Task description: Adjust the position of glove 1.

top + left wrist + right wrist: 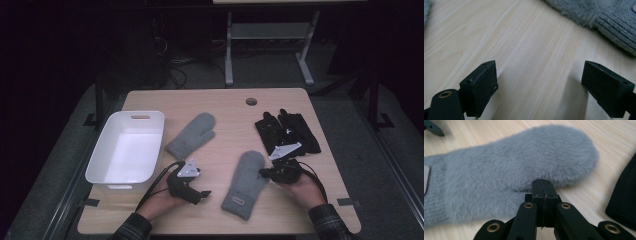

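Mitten (246, 184), grey, lies near the table's (225, 105) near edge, right of centre. I see my right gripper (263, 173) at its right side, jaws clenched together with nothing between them. Left gripper (204, 194) rests left of the mitten, jaws spread wide over bare wood. Second grey mitten (192, 136) lies farther off, beside the white tub (150, 120).

Both forearms, in dark plaid sleeves, enter from the table's near edge. The left hand (162, 197) holds the black two-jaw left gripper (202, 194) low over the tabletop, pointing toward the person's right, its jaws standing wide apart with nothing between them. The right hand (301, 187) holds the black two-jaw right gripper (542, 185), jaws pressed flat together, pointing leftward.
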